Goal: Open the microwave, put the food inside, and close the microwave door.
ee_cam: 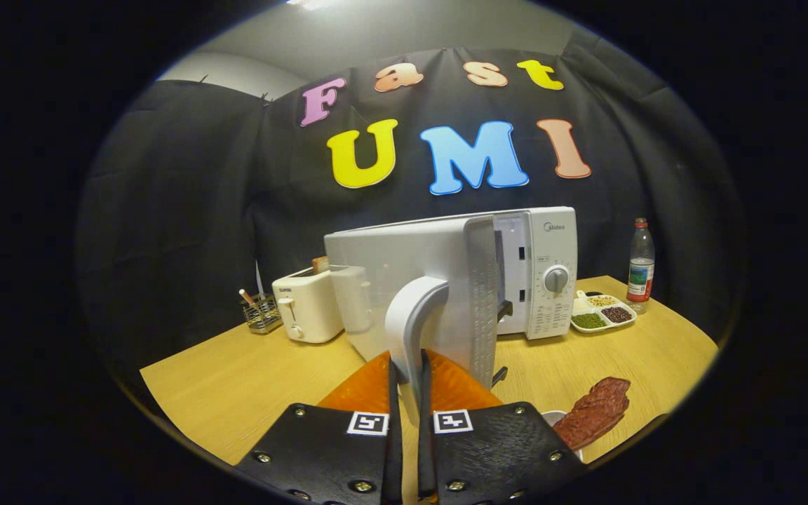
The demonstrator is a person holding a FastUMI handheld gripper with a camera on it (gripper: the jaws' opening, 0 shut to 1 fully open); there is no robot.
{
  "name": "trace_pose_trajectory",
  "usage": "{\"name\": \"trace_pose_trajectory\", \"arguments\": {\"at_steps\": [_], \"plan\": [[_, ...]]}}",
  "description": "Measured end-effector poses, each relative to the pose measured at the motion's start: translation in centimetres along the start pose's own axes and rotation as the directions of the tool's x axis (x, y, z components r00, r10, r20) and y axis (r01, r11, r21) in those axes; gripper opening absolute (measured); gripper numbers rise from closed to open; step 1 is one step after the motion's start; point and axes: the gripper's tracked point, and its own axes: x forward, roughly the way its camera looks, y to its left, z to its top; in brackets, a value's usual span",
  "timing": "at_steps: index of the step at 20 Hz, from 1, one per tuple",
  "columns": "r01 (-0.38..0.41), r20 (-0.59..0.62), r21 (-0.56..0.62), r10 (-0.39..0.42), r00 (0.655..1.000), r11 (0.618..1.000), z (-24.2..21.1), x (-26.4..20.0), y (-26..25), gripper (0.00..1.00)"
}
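A white microwave [544, 280] stands on the wooden table [236, 379], its door [411, 280] swung well out toward me. The door's curved white handle [411, 315] runs down between my fingers. My gripper [407, 382] is shut on that handle, both fingers pressing its lower end. The microwave's control panel with a round dial [556, 279] shows past the door's edge; the cavity is mostly hidden behind the door. A dark red slab of food [597, 410] lies on a white plate [555, 417] just right of my fingers.
A white toaster [306, 305] and a wire rack [261, 311] stand left of the microwave. Right of it sit a divided dish of beans [600, 312] and a plastic bottle [640, 263]. Bare tabletop lies at the front left.
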Motion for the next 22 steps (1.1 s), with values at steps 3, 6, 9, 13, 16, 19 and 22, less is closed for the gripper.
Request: {"name": "trace_pose_trajectory", "arguments": {"at_steps": [3, 6, 9, 13, 16, 19, 22], "plan": [[-0.024, 0.027, -0.004, 0.024, 0.999, 1.000, -0.7, -1.2, 3.9, 0.09], [-0.057, 0.051, -0.008, 0.058, 0.997, 0.998, -1.4, -2.2, 8.8, 0.09], [-0.002, 0.082, -0.079, 0.008, 0.997, 0.997, -1.8, -2.7, 11.9, 0.08], [0.013, 0.098, -0.125, -0.001, 0.995, 0.992, -2.6, -3.1, 16.2, 0.08], [-0.002, 0.076, -0.112, 0.011, 0.997, 0.994, -2.9, -3.2, 17.7, 0.08], [-0.050, 0.050, -0.079, 0.054, 0.997, 0.996, -2.8, -4.4, 18.7, 0.08], [-0.202, 0.039, -0.071, 0.205, 0.978, 0.977, -2.3, -6.6, 21.5, 0.08]]}}
